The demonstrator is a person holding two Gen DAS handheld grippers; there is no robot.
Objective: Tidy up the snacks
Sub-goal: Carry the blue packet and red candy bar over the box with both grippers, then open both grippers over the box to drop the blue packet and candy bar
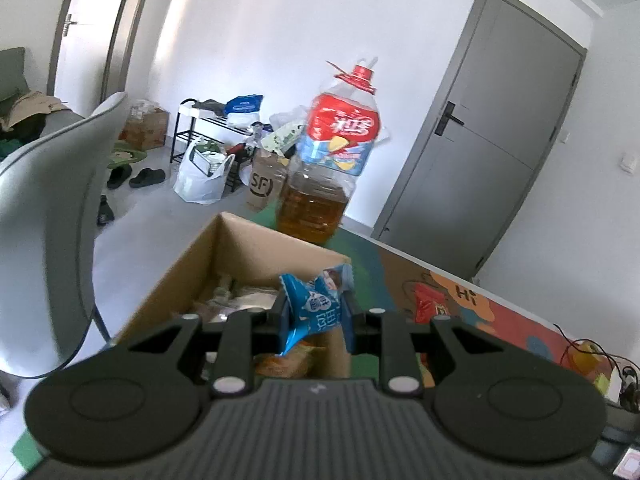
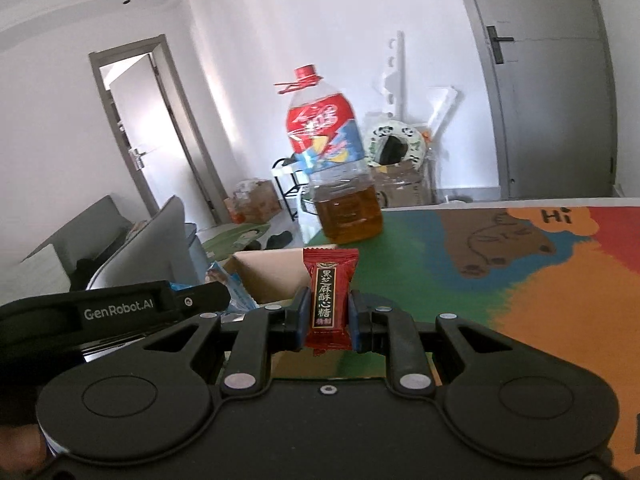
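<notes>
My left gripper [image 1: 316,318] is shut on a blue snack packet [image 1: 314,308], held over the open cardboard box [image 1: 208,252] with several wrapped snacks inside. In the right wrist view my right gripper [image 2: 329,316] is shut on a dark red candy packet [image 2: 330,296], held upright above the table just right of the same cardboard box [image 2: 276,274]. The left gripper [image 2: 132,306] with its blue snack packet [image 2: 232,284] shows at the left of that view. A red snack packet [image 1: 428,302] lies on the table right of the box.
A big oil bottle [image 1: 332,160] [image 2: 336,168] stands behind the box on the colourful cartoon table mat [image 2: 520,264]. A grey chair [image 1: 52,208] is at the table's left. Cables [image 1: 588,356] lie at the far right. Floor clutter and doors lie beyond.
</notes>
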